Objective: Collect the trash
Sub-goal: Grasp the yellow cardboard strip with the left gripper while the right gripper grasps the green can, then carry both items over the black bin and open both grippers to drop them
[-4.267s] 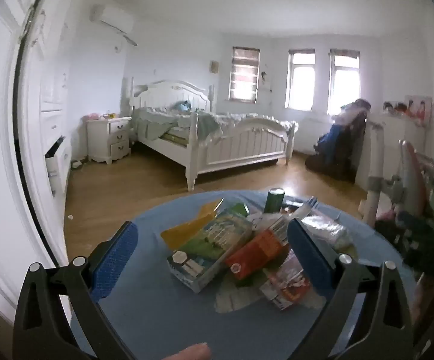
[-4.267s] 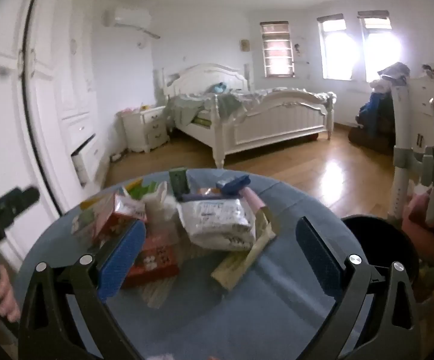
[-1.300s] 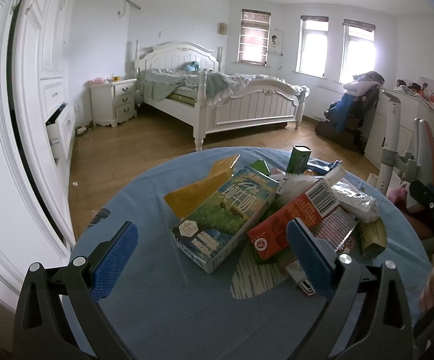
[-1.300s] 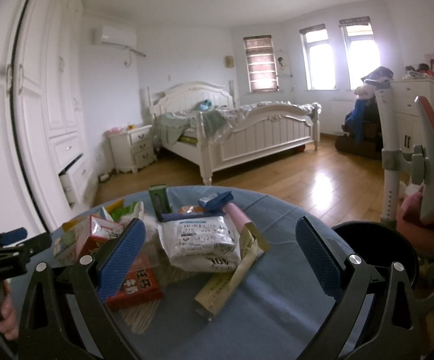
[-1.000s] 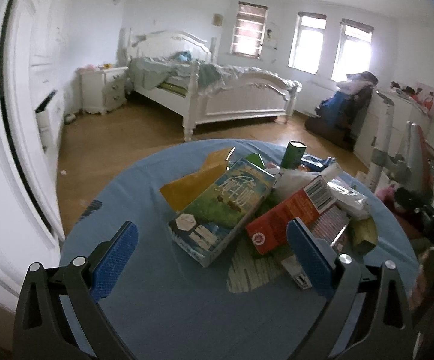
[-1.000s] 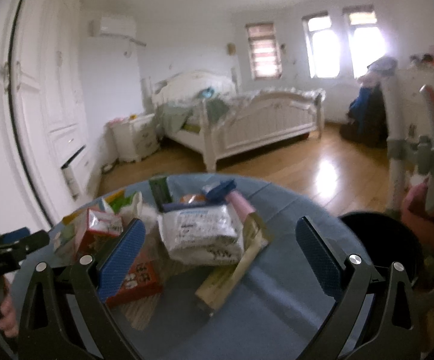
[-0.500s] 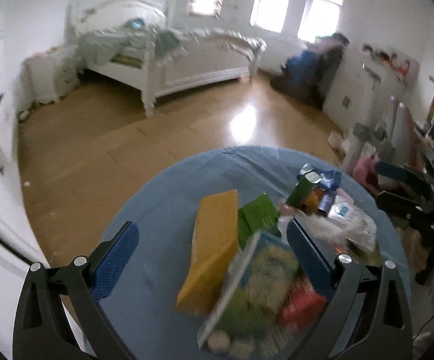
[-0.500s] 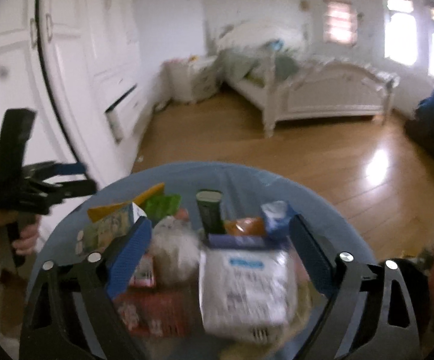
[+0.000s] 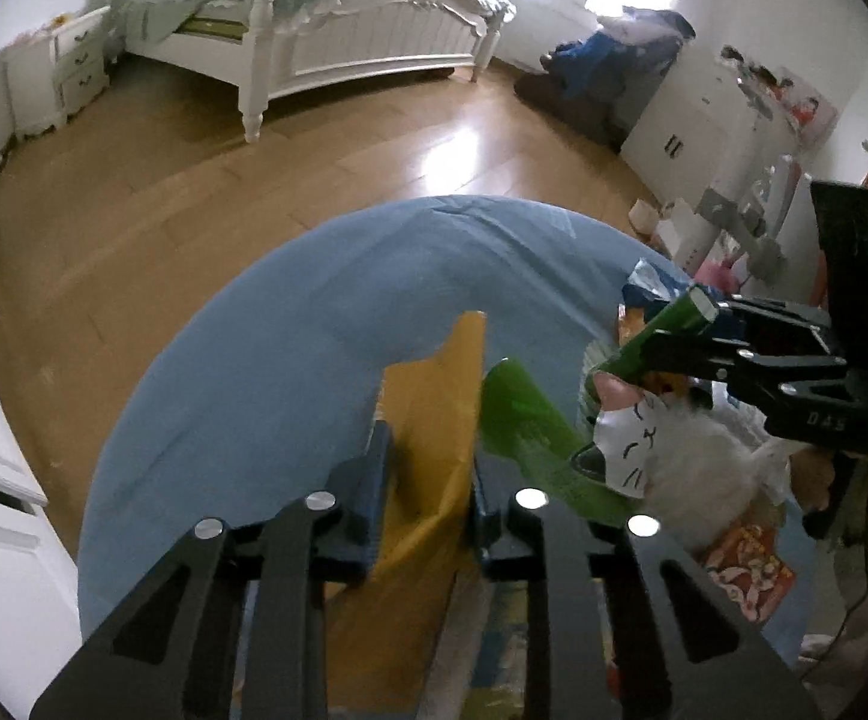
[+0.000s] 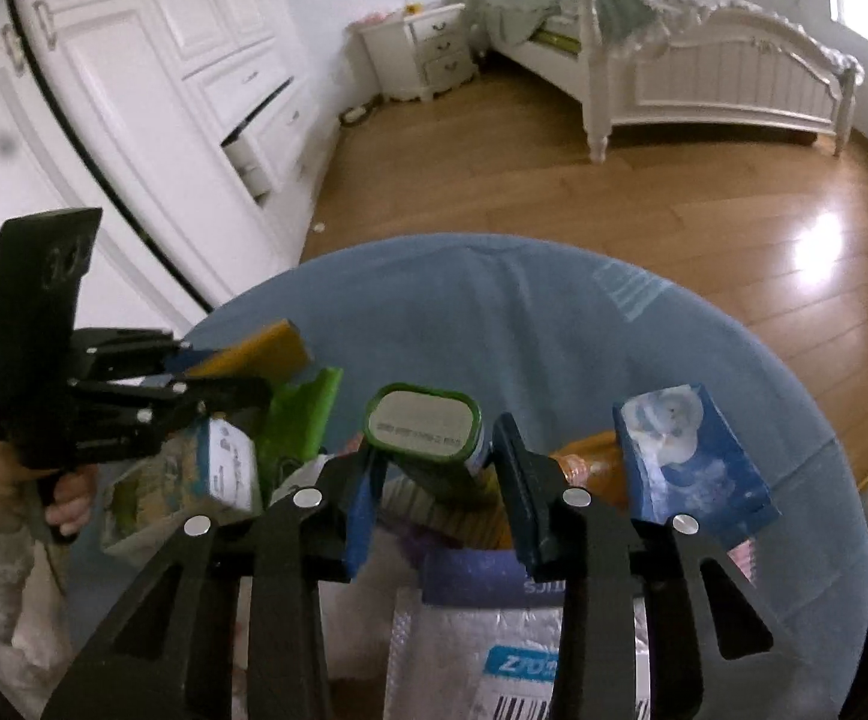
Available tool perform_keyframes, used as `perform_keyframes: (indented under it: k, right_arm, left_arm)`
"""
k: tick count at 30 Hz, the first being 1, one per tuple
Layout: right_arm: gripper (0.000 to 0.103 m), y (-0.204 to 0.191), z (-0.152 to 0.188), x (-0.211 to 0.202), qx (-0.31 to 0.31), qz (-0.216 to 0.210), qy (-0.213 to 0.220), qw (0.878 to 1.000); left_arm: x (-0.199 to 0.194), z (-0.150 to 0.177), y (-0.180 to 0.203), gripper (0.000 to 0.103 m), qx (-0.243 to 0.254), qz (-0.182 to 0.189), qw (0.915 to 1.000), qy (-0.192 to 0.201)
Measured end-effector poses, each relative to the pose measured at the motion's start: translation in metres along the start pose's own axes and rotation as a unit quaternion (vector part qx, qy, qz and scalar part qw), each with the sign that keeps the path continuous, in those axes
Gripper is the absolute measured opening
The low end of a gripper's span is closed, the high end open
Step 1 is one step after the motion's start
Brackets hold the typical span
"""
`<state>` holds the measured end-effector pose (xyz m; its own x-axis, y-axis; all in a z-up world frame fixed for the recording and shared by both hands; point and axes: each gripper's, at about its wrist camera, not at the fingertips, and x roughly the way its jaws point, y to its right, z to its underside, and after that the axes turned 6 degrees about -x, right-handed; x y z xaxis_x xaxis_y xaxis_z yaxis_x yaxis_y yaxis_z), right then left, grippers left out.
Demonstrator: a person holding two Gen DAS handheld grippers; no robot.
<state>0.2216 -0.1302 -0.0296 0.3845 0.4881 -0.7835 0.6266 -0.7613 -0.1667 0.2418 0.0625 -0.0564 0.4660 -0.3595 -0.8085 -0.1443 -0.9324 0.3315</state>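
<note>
Covering most of both views, the round blue table point(image 9: 290, 360) carries a heap of trash at its near edge, and each gripper's own frame cuts off the bottom of that heap. The bed point(image 10: 703, 66), the wood floor and the white wardrobe point(image 10: 134, 90) lie beyond, bent by the lens.

Both sets of jaws have just been closing, each with something between them. The left gripper point(image 9: 425, 492) has its pads pressed on the near end of a yellow carton point(image 9: 434, 420), pinching it in; the carton's lower part is lost behind the fingers and smeared by blur. From the right wrist the same carton point(image 10: 254, 354) shows only as a yellow end sticking out past the left gripper point(image 10: 194, 369), held by a hand point(image 10: 65, 495) half hidden behind the handle.

The right gripper point(image 10: 434, 480) is clamped narrowly on a dark green can point(image 10: 422, 420), tilted with its flat end toward the camera; its body below the pads is hidden. Seen from the left wrist, the can point(image 9: 655, 336) leans in the right gripper point(image 9: 661, 354).

Beside the yellow carton lies a green packet point(image 9: 529, 426), then a white cat-faced bag point(image 9: 631, 444). A blue wrapper point(image 10: 691, 462) stands just right of the can. A white mailer point(image 10: 493, 654) under the right gripper is cut off, its print unreadable.
</note>
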Motion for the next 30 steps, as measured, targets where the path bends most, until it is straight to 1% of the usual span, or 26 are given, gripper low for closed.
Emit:
perform_keyframes:
  k: [2, 4, 5, 8, 9, 12, 14, 15, 17, 18, 20, 21, 25, 28, 29, 30]
  right_arm:
    - [0.033, 0.001, 0.004, -0.009, 0.013, -0.009, 0.017, 1.000]
    - [0.033, 0.005, 0.006, -0.016, 0.022, -0.012, 0.040, 0.999]
    - [0.033, 0.004, 0.009, -0.028, 0.028, -0.013, 0.060, 0.998]
    - [0.033, 0.005, 0.015, -0.060, 0.045, -0.023, 0.109, 0.993]
    - [0.033, 0.005, 0.018, -0.074, 0.049, -0.029, 0.129, 0.990]
    - [0.033, 0.005, 0.028, -0.104, 0.053, -0.035, 0.168, 0.984]
    - [0.033, 0.008, 0.039, -0.125, 0.060, -0.039, 0.190, 0.979]
    - [0.033, 0.012, 0.046, -0.133, 0.064, -0.037, 0.199, 0.977]
    - [0.032, 0.025, 0.061, -0.156, 0.080, -0.035, 0.219, 0.972]
    - [0.032, 0.032, 0.065, -0.162, 0.086, -0.031, 0.226, 0.970]
    - [0.032, 0.051, 0.089, -0.183, 0.104, -0.011, 0.235, 0.966]
    - [0.032, 0.059, 0.100, -0.191, 0.112, -0.002, 0.238, 0.965]
    - [0.032, 0.109, 0.158, -0.215, 0.164, 0.030, 0.245, 0.955]
    - [0.032, 0.155, 0.206, -0.226, 0.217, 0.060, 0.241, 0.944]
    - [0.032, 0.171, 0.222, -0.226, 0.237, 0.070, 0.237, 0.940]
    - [0.032, 0.183, 0.235, -0.223, 0.250, 0.079, 0.232, 0.937]
  left_arm:
    - [-0.006, 0.001, -0.005, 0.019, -0.014, 0.003, 0.9998, 0.011]
    - [-0.019, 0.003, -0.010, 0.018, -0.031, 0.020, 0.9988, 0.033]
    - [-0.032, 0.004, -0.012, 0.018, -0.039, 0.031, 0.9974, 0.052]
    - [-0.060, 0.002, -0.004, 0.018, -0.040, 0.040, 0.9942, 0.092]
    - [-0.073, 0.001, 0.002, 0.018, -0.037, 0.045, 0.9925, 0.108]
    - [-0.099, -0.002, 0.027, 0.018, -0.029, 0.063, 0.9886, 0.134]
    - [-0.106, -0.004, 0.050, 0.018, -0.018, 0.079, 0.9867, 0.141]
    - [-0.108, -0.006, 0.067, 0.018, -0.009, 0.089, 0.9858, 0.143]
    - [-0.107, -0.010, 0.094, 0.018, 0.002, 0.110, 0.9840, 0.140]
    - [-0.101, -0.015, 0.116, 0.018, 0.011, 0.128, 0.9828, 0.133]
    - [-0.088, -0.018, 0.143, 0.018, 0.021, 0.148, 0.9813, 0.121]
    - [-0.073, -0.024, 0.167, 0.018, 0.027, 0.165, 0.9801, 0.107]
    - [-0.020, -0.036, 0.230, 0.018, 0.041, 0.217, 0.9736, 0.057]
    - [0.026, -0.036, 0.279, 0.018, 0.053, 0.245, 0.9680, 0.016]
    - [0.036, -0.033, 0.290, 0.018, 0.054, 0.251, 0.9664, 0.005]
    - [0.054, -0.032, 0.307, 0.018, 0.056, 0.257, 0.9649, -0.011]
